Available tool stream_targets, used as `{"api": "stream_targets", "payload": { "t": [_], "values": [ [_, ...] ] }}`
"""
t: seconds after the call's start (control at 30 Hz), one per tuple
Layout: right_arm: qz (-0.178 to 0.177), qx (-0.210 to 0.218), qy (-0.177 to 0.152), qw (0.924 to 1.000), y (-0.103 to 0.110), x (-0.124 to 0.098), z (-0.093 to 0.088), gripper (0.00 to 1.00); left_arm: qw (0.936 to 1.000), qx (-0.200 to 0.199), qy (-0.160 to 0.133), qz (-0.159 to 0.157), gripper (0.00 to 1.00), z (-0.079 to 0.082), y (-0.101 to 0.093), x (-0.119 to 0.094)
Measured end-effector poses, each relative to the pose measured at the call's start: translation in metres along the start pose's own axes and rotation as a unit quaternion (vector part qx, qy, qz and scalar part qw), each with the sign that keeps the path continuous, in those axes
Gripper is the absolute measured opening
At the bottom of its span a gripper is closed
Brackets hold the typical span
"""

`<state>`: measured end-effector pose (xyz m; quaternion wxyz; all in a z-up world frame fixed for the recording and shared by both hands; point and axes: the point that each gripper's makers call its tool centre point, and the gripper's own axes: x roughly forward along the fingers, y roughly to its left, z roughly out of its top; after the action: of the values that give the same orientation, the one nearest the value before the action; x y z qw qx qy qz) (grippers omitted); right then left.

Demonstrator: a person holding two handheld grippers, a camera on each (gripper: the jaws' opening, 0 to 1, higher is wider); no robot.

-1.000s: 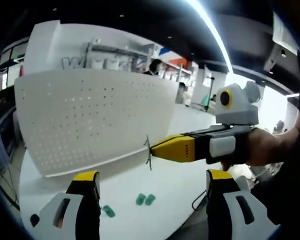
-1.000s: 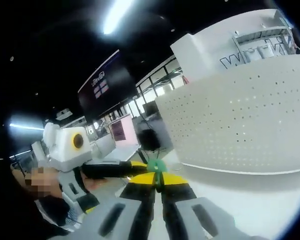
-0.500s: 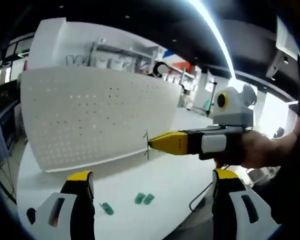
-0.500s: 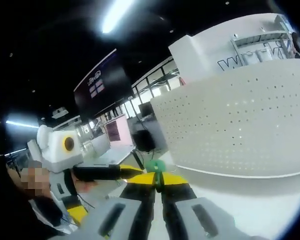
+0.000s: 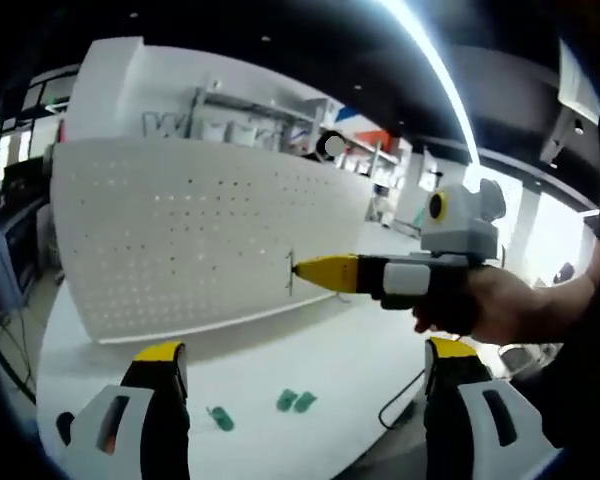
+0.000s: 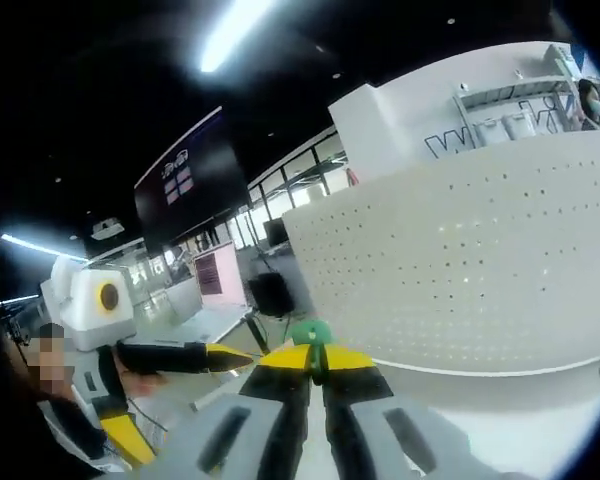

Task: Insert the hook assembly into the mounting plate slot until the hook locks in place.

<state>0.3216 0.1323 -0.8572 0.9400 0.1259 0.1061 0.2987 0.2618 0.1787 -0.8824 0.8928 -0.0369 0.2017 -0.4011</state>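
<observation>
Table (image 5: 310, 350): white, carrying my pegboard (image 5: 200, 235) and green clips (image 5: 295, 401).
Left gripper (image 5: 295, 400): jaws spreading wide, empty.
Right gripper (image 6: 315, 362): jaws pinching a green hook (image 6: 308, 333).

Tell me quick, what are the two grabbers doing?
Left gripper: open, holding nothing.
Right gripper: shut on the green hook.

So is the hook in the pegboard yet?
Not yet. The right gripper holds the hook just off the pegboard, apparently short of its holes.
</observation>
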Motion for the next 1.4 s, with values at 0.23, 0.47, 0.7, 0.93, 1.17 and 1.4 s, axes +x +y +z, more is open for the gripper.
{"api": "stream_targets", "payload": {
  "t": [0.23, 0.47, 0.7, 0.93, 1.17, 1.4],
  "values": [
    [-0.039, -0.017, -0.029, 0.9987, -0.024, 0.008, 0.012, 0.01, 0.9999, -0.010, -0.004, 0.008, 1.00, -0.001, 0.005, -0.006],
    [-0.069, -0.048, -0.047, 0.9953, -0.045, 0.017, 0.027, 0.01, 0.9998, -0.013, -0.011, 0.015, 0.99, 0.002, 0.010, -0.009],
    [-0.101, -0.096, -0.063, 0.9883, -0.067, 0.024, 0.043, 0.01, 0.9996, -0.014, -0.007, 0.022, 0.99, 0.000, 0.017, -0.012],
    [-0.125, -0.088, -0.070, 0.9857, -0.093, 0.030, 0.052, 0.01, 0.9996, -0.014, -0.002, 0.024, 0.98, -0.002, 0.019, -0.011],
    [-0.146, -0.103, -0.073, 0.9812, -0.113, 0.040, 0.057, 0.01, 0.9997, -0.014, -0.003, 0.018, 0.98, 0.000, 0.018, -0.008],
    [-0.174, -0.066, -0.077, 0.9795, -0.134, 0.045, 0.055, 0.01, 0.9994, -0.031, -0.003, 0.017, 0.97, -0.004, 0.021, -0.007]
  ]
}}
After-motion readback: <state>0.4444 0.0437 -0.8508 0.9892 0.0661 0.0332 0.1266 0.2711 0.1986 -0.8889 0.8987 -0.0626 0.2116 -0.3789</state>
